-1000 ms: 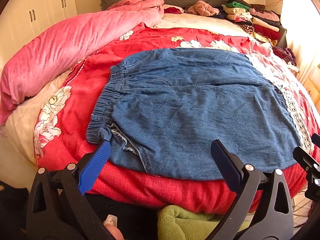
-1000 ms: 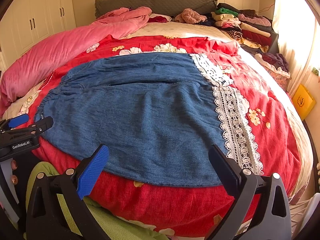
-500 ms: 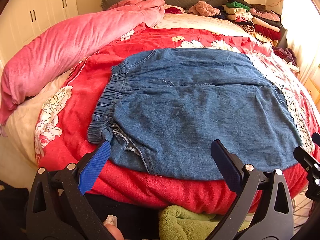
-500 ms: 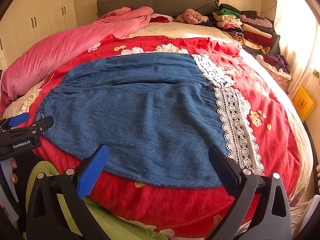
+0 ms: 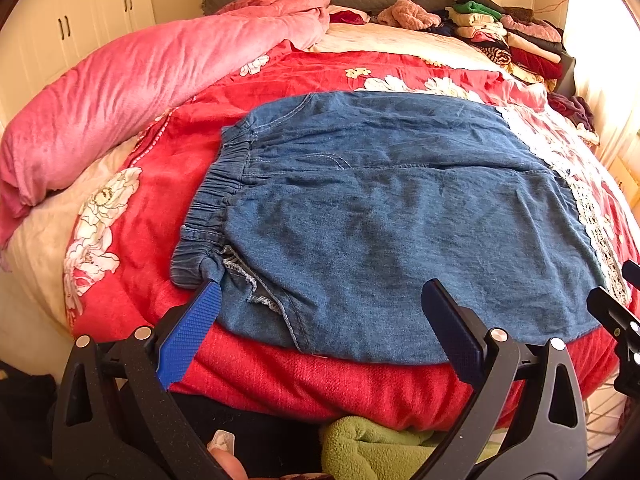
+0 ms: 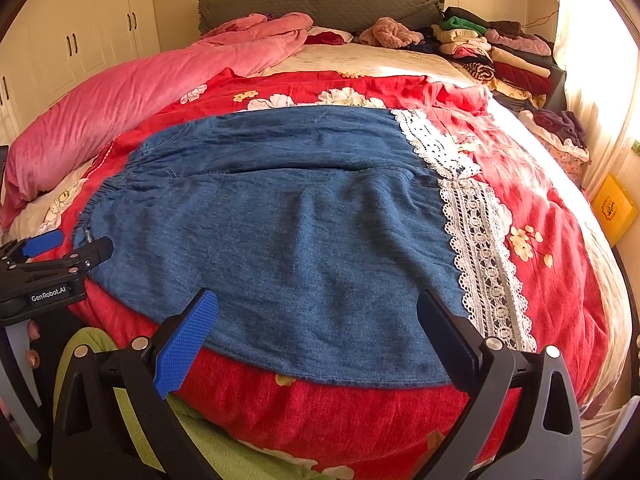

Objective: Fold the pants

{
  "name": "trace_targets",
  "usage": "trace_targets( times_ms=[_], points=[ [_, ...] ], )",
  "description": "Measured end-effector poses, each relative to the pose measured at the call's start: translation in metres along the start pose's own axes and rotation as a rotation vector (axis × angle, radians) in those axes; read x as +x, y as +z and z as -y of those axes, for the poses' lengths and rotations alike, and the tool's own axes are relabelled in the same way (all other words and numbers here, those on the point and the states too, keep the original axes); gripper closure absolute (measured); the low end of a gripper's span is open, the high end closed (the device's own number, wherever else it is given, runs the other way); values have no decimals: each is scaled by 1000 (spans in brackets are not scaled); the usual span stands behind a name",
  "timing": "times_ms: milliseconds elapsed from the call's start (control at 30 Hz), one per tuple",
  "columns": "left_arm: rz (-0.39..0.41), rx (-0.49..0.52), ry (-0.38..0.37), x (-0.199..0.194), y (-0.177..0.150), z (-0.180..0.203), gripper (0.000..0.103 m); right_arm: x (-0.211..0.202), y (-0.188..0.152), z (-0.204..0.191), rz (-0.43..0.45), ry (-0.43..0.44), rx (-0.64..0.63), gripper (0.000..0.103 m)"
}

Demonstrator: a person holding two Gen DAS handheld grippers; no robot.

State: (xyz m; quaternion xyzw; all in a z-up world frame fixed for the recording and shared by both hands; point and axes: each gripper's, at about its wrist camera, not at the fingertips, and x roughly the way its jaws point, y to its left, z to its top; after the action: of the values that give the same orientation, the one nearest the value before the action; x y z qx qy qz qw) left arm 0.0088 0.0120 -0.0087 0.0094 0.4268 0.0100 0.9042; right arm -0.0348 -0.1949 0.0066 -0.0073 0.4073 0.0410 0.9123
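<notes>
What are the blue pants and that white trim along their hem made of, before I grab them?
Blue pants: looks like soft, lightweight denim or chambray, matte, with a mottled weave, contrast stitching and a gathered elastic waistband. White trim: openwork lace, likely cotton, with holes and scalloped edges showing.

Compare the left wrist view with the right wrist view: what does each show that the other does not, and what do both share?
Only the left wrist view shows the frayed pocket opening near the elastic waistband. Only the right wrist view shows the yellow box beside the bed and the left gripper from the side. Both share the denim pants spread flat on the red floral quilt, the lace trim, the pink blanket and open grippers holding nothing.
</notes>
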Motion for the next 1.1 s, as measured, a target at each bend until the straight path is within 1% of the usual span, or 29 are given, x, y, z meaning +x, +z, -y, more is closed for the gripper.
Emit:
trace_targets(
  times_ms=[200,400,533,667,733,800,867,900,933,1000,1100],
  points=[
    [0,-11,-1,5,7,-6,9,9,22,-1,20,19,-27,4],
    [-38,-38,-8,22,30,-22,9,26,58,-6,32,38,-78,4],
    [-75,-57,-9,39,50,-37,9,49,92,-9,15,93,-95,4],
    [-98,-66,-1,56,72,-55,9,73,123,-18,20,115,-143,4],
    [-115,-71,-24,67,83,-65,9,88,139,-21,-1,154,-146,4],
    [-126,-82,-27,78,95,-76,9,100,153,-27,1,157,-179,4],
    [-124,-77,-9,86,104,-84,9,112,168,-35,8,162,-237,4],
    [-119,-68,12,91,108,-88,9,118,176,-39,10,170,-258,4],
    [-113,-56,35,98,114,-92,9,127,184,-44,5,178,-280,4],
    [-111,-48,56,108,122,-98,9,140,195,-52,-4,201,-310,4],
    [-118,-47,58,124,133,-108,9,165,211,-67,-38,245,-349,4]
  ],
)
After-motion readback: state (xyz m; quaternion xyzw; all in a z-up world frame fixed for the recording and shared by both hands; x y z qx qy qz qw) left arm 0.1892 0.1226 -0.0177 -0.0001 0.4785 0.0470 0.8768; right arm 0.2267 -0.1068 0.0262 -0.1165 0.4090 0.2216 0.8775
